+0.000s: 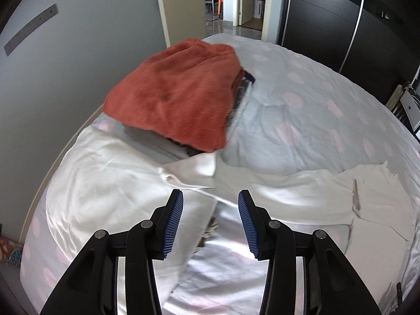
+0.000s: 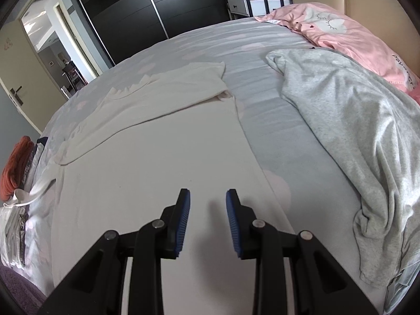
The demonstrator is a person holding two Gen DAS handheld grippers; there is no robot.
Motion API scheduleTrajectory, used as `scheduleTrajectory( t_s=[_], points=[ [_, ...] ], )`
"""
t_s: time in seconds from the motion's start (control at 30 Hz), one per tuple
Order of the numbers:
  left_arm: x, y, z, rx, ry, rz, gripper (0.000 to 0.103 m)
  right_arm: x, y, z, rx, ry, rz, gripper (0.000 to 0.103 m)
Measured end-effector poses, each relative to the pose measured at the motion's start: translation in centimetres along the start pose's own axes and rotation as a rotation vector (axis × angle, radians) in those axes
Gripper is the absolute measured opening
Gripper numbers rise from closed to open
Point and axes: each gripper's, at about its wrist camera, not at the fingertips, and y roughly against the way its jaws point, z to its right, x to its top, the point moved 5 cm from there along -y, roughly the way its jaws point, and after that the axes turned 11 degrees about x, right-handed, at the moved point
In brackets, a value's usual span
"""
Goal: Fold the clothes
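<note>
In the left wrist view, one rust-orange fleecy folded garment (image 1: 178, 97) tops a stack in the upper left of the frame; beneath it only the dark edges of further folded pieces (image 1: 242, 92) peek out, too hidden to count. Below centre, the left gripper (image 1: 210, 221) hangs with its blue-padded fingers spread apart, pinching nothing, above one white long-sleeved garment (image 1: 110, 183) spread across the grey bedsheet with pale pink spots (image 1: 302, 110). Something dark and patterned under the white cloth between the fingers is hard to make out.

In the right wrist view, that stack shows again at the far left edge, cut off. The white garment fills the middle, one sleeve (image 2: 168, 89) folded across it toward the upper centre. The right gripper (image 2: 207, 221) at lower centre is likewise spread and empty. Right of it lies one crumpled heather-grey garment (image 2: 354, 136), and one pink printed pillow (image 2: 341, 31) sits in the upper right, partly cut off.
</note>
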Motion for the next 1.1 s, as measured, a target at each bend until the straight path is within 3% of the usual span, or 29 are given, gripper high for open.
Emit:
scheduleTrajectory(
  t_s=[0.1, 0.2, 0.4, 0.53, 0.93, 1.1],
  points=[
    [-0.3, -0.8, -1.8, -0.031, 0.027, -0.002, 0.046, -0.2, -0.5, -0.4, -0.011, 0.025, -0.015, 0.028],
    [-0.3, -1.8, -3.0, -0.053, 0.029, 0.012, 0.054, -0.3, -1.1, -1.0, -0.026, 0.06, -0.026, 0.028],
    [0.1, -5.4, -5.0, -0.095, 0.052, -0.007, 0.054, -0.6, -2.1, -2.7, -0.048, 0.157, -0.035, 0.028],
    [0.6, -7.3, -5.1, -0.084, -0.003, 0.029, 0.054, -0.7, -2.7, -3.4, -0.071, 0.202, -0.037, 0.028],
    [-0.6, -9.9, 0.0, 0.053, -0.551, 0.18, 0.054, -1.0, -5.2, -2.3, -0.116, 0.154, -0.094, 0.028],
    [-1.2, -10.4, 0.9, 0.175, -0.757, 0.223, 0.054, -1.1, -6.0, -2.6, -0.131, 0.182, -0.106, 0.028]
  ],
)
